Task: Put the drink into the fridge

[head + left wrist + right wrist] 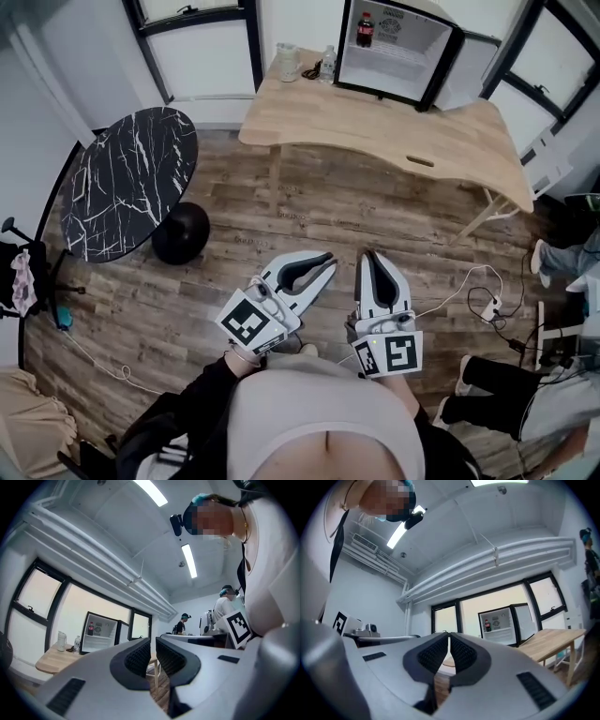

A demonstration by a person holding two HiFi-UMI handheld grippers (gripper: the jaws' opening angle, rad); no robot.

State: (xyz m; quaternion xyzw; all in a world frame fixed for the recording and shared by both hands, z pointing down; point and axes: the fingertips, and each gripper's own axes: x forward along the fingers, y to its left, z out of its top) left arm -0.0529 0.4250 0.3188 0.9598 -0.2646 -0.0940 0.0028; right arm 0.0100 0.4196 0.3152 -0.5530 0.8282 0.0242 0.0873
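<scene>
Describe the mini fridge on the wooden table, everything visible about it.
The mini fridge is a small black-framed box with a white interior. It stands upright at the back of the wooden table, near the windows. Its door is swung wide open to one side. Inside, a dark bottle with a red label stands upright at the upper left, and a round mark shows on the back wall.
</scene>
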